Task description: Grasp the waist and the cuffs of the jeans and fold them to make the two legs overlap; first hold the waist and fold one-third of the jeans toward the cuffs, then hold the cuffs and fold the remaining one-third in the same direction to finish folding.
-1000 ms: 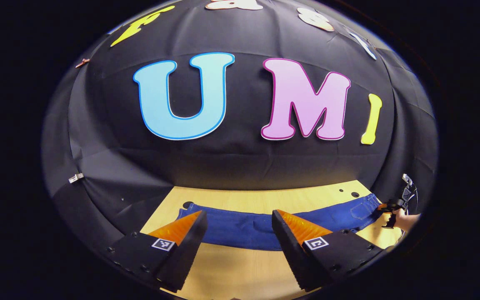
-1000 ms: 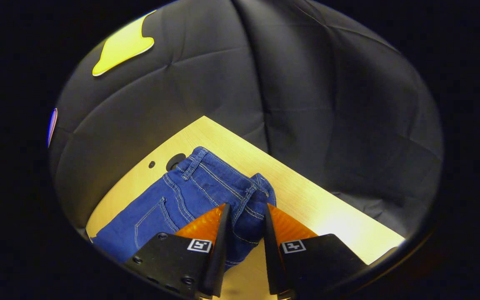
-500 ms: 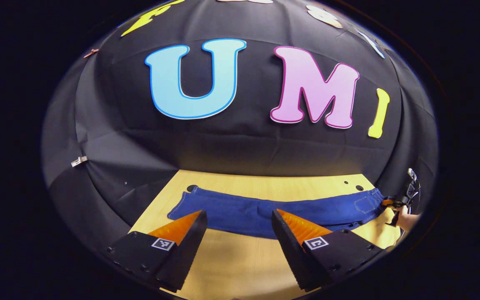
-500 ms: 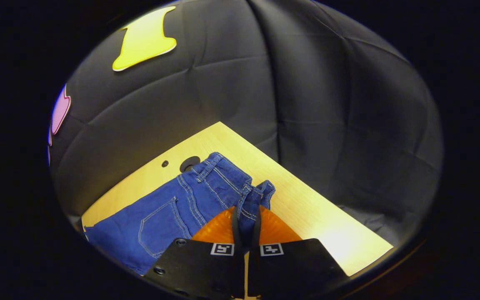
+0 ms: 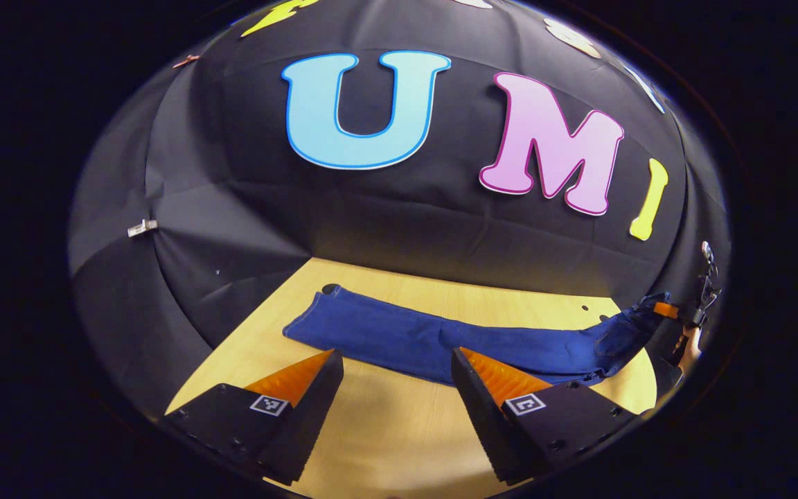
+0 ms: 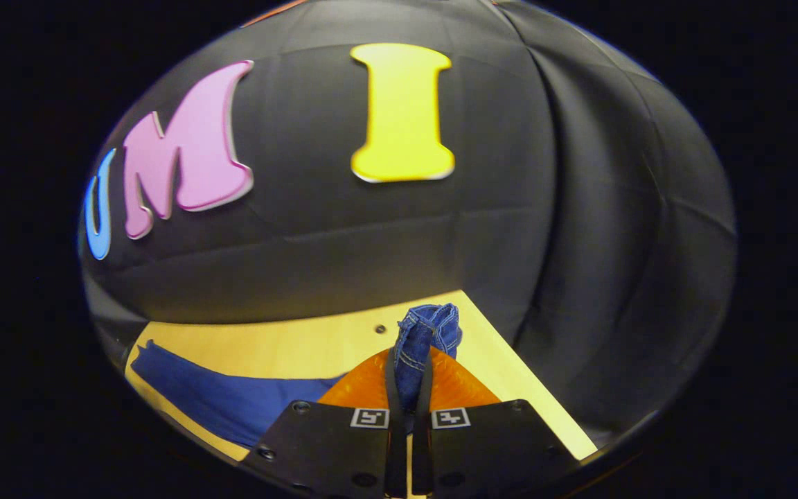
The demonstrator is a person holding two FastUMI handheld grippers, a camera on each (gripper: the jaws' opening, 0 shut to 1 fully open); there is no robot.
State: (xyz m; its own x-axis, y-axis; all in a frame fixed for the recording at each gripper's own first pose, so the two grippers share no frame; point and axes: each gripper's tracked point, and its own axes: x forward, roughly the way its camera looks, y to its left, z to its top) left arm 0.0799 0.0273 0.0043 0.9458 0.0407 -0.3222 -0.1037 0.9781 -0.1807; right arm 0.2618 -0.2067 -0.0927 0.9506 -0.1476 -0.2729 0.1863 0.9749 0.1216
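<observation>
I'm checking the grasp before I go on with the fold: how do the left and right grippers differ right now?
Grip: the right gripper is shut on the jeans' waist; the left gripper is open and holds nothing.
Contact: the right gripper has the waist lifted and bunched off the table; the left gripper hovers short of the jeans, whose legs lie flat.
Shared: both face the jeans over the same table.
</observation>
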